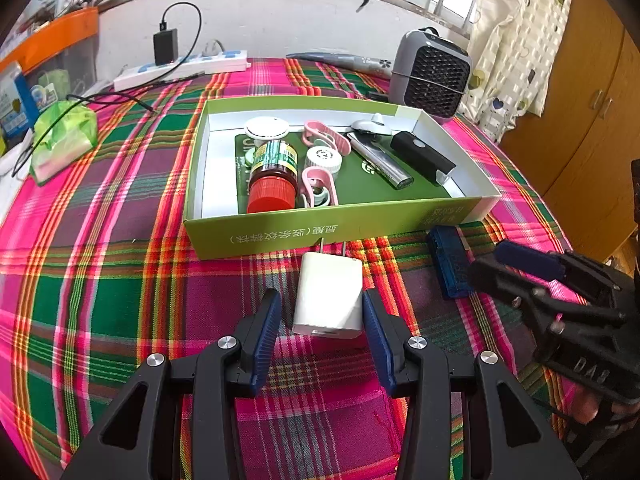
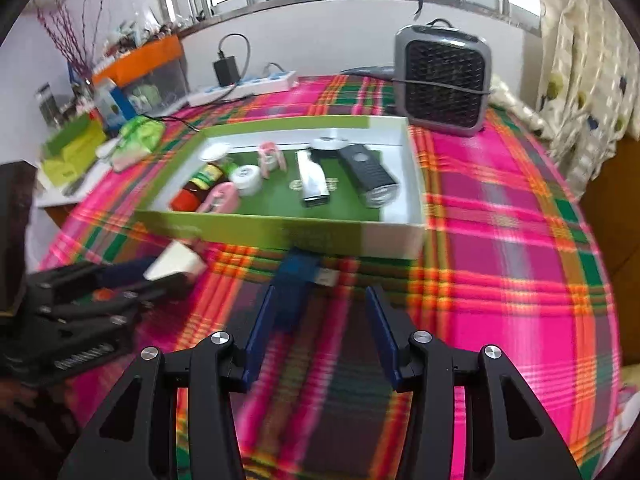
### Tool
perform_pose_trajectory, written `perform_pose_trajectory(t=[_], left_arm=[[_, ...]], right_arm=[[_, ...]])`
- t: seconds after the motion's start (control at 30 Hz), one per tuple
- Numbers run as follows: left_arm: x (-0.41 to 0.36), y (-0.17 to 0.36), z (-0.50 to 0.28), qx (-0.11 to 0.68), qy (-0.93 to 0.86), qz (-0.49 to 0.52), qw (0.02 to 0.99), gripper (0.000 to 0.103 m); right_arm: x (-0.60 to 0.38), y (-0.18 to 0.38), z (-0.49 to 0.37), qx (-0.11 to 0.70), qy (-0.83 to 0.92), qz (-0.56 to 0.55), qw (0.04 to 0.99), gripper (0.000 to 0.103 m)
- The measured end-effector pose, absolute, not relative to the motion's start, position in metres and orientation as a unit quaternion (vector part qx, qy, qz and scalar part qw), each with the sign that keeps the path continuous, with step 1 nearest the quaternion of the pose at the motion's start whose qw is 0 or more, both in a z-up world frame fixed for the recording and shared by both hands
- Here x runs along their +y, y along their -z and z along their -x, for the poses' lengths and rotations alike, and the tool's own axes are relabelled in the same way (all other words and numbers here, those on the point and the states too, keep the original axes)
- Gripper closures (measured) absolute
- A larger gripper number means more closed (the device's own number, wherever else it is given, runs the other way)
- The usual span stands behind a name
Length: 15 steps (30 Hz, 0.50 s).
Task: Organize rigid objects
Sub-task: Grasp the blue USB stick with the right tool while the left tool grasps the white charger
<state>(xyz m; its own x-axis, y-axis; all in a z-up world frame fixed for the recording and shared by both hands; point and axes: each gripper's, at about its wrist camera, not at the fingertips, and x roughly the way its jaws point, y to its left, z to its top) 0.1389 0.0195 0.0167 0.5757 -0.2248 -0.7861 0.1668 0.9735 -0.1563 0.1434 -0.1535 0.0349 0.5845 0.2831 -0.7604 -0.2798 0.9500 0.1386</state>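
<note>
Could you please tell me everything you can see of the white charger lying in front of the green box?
The white charger is a small rounded block of smooth, plastic-looking material. Two metal prongs at its far end point toward the green box, reaching its front wall. It lies flat on the plaid tablecloth, outside the box. The left gripper straddles it: the right finger is against its side, while a gap shows at the left finger, so it is not clamped.

The green box (image 1: 320, 232) carries Chinese lettering on its near wall, seen upside down and not legible. The right gripper (image 1: 524, 264) body bears raised letters, seemingly "DAS". The bottle (image 1: 274, 164) label is unreadable.
</note>
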Motion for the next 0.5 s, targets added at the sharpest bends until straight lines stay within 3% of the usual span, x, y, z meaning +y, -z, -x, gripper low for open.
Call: perform_pose_trajectory(t=[0.5], left_arm=[[0.018, -0.017, -0.139, 0.446, 0.110, 0.032, 0.887, 0.062]], right_arm=[[-0.129, -0.021, -0.146, 0.445, -0.148, 0.019, 0.883, 0.055]])
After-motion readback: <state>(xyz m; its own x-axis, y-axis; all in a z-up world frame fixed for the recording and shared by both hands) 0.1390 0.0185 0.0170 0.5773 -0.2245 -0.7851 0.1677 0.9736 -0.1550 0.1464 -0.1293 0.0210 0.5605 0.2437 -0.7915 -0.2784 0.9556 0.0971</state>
